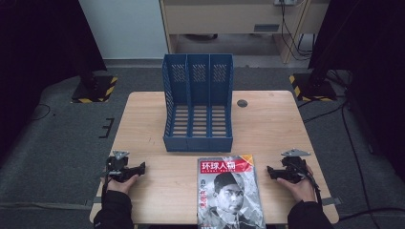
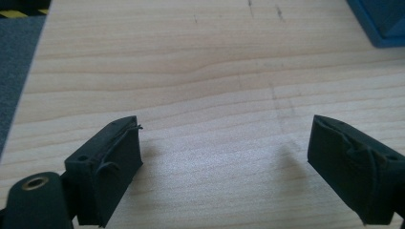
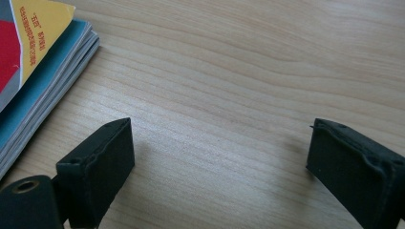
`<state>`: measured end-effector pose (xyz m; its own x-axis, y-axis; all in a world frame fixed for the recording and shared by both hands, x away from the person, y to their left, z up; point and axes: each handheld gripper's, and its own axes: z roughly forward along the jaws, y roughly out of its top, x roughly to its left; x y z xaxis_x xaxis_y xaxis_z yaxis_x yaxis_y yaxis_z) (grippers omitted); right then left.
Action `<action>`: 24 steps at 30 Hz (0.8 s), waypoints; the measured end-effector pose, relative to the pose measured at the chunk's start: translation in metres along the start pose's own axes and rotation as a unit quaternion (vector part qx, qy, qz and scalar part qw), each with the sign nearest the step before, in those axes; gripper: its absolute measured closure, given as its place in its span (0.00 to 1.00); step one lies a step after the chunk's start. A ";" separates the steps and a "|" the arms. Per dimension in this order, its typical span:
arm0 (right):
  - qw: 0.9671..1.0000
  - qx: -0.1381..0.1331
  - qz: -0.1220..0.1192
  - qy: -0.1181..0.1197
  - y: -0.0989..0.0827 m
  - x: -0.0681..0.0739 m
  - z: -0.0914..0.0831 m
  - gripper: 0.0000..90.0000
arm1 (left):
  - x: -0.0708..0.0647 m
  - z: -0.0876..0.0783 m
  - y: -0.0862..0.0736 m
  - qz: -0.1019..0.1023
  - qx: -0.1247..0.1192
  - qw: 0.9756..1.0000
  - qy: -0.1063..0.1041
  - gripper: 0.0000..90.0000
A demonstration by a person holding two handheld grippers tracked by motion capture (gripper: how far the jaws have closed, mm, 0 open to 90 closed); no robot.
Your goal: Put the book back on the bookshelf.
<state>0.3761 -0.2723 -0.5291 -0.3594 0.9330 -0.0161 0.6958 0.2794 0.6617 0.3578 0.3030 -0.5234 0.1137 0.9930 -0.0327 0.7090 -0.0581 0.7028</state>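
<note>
A magazine (image 1: 230, 191) with a red masthead and a portrait cover lies flat at the table's front edge, on top of a small stack whose corner (image 3: 33, 62) comes into the right gripper view. Behind it stands a blue three-slot file rack (image 1: 198, 102), empty. My left gripper (image 1: 141, 167) rests on the table to the left of the magazine, its jaws wide apart over bare wood (image 2: 224, 143). To the magazine's right, my right gripper (image 1: 269, 171) also rests low on the table, open, with nothing between its fingers (image 3: 219, 148).
The wooden table (image 1: 272, 124) has a small round cable hole (image 1: 242, 103) right of the rack. Grey carpet surrounds it, with yellow-and-black striped stand bases (image 1: 95, 88) at both sides and cables (image 1: 356, 143) on the floor at the right.
</note>
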 end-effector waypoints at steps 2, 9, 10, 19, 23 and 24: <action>1.000 -0.006 0.001 0.001 0.001 -0.001 -0.003 0.10 | -0.002 -0.004 0.002 -0.009 -0.008 1.000 -0.009 0.12; 0.999 -0.012 0.029 0.026 0.001 -0.009 -0.013 0.11 | -0.011 -0.011 0.006 -0.001 -0.022 1.000 -0.022 0.11; 0.999 -0.015 0.030 0.027 0.002 -0.010 -0.015 0.11 | -0.012 -0.011 0.006 0.002 -0.023 0.999 -0.023 0.11; 0.998 -0.032 0.033 0.038 0.004 -0.008 -0.020 0.12 | -0.021 -0.016 0.008 0.012 -0.034 0.999 -0.039 0.13; 0.997 -0.045 0.035 0.046 0.005 -0.006 -0.026 0.14 | -0.031 -0.024 0.007 0.019 -0.048 0.997 -0.060 0.15; 0.997 -0.049 0.037 0.047 0.005 -0.005 -0.028 0.14 | -0.032 -0.025 0.007 0.022 -0.050 0.996 -0.064 0.16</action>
<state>0.3640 -0.2817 -0.5046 -0.3701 0.9233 0.1032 0.6602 0.1832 0.7284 0.3421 0.2733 -0.4997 0.2348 0.9682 -0.0866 0.6299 -0.0837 0.7721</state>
